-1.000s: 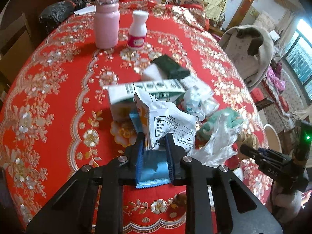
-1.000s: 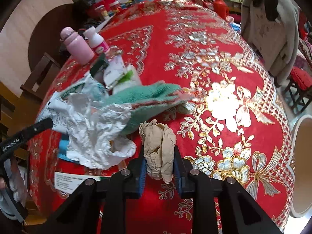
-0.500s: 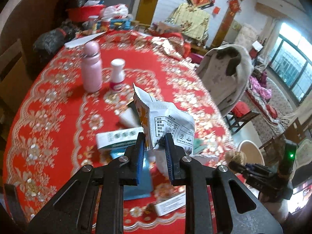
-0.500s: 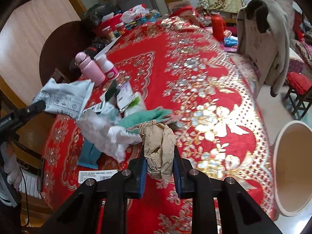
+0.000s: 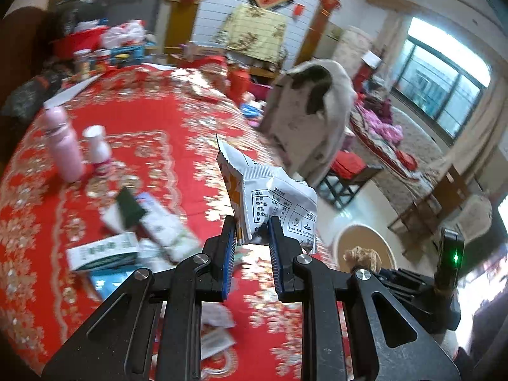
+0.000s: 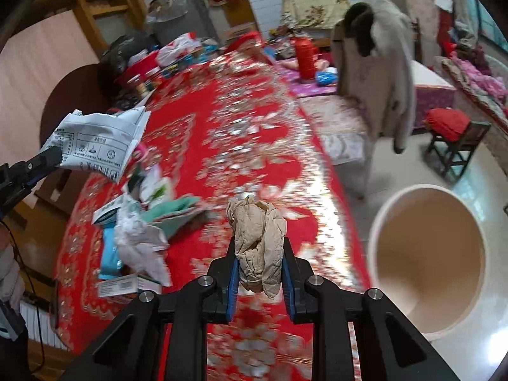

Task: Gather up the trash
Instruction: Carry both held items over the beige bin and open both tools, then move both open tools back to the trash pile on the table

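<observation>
Pinching a white wrapper [image 5: 273, 203], left claw [image 5: 252, 238]; right claw [image 6: 258, 263] grips crumpled tissue [image 6: 258, 241].

Both wrist views look down over the red table [image 5: 165, 117], sharing its litter and bin [image 6: 427, 263].

The round bin [image 6: 427, 255] stands on bare floor just beside the edge of the red-clothed table [image 6: 254, 146], its mouth open and unblocked. Beyond the bin a coat-draped chair [image 6: 374, 73] and a small stool [image 6: 454, 146] crowd the floor. On the table, away from the bin, a heap of litter [image 6: 139, 231] lies, with a pink bottle [image 5: 63, 149] farther off.
</observation>
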The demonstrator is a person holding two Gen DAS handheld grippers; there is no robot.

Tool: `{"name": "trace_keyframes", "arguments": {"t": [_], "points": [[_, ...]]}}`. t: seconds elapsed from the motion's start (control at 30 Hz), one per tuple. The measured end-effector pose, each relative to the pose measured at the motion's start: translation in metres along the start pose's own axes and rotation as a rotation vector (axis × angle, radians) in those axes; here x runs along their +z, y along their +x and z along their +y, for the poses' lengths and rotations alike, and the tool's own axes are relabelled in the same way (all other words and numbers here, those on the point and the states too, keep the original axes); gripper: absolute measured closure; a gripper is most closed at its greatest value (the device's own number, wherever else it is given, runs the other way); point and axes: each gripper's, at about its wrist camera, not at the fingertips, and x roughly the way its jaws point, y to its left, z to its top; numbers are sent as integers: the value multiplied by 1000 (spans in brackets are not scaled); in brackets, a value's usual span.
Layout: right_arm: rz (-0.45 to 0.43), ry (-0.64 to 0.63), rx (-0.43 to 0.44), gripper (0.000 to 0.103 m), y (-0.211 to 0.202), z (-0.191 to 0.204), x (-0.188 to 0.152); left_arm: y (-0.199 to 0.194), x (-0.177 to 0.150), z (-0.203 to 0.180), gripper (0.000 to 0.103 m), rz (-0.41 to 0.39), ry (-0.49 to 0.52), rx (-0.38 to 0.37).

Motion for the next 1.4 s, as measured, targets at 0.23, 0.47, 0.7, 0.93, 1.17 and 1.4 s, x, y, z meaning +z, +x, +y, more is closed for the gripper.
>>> {"name": "trace_keyframes", "arguments": {"t": [0.23, 0.47, 0.7, 0.93, 1.17, 1.4], "points": [[7, 62, -112, 81, -14, -59, -9, 55, -12, -71, 85, 98, 74, -80], [37, 92, -244, 81, -19, -118, -18, 116, -33, -134, 85, 194, 123, -114], [72, 126, -289, 81, -18, -166, -22, 167, -53, -187, 85, 265, 167, -122], [106, 148, -311, 78, -8, -196, -22, 197, -68, -214, 85, 301, 195, -113], [121, 160, -316, 59, -3, -208, -22, 212, -75, -213, 74, 354, 157, -158], [99, 87, -356, 54, -11, -195, -19, 199, -73, -202, 71, 344, 103, -157]]}}
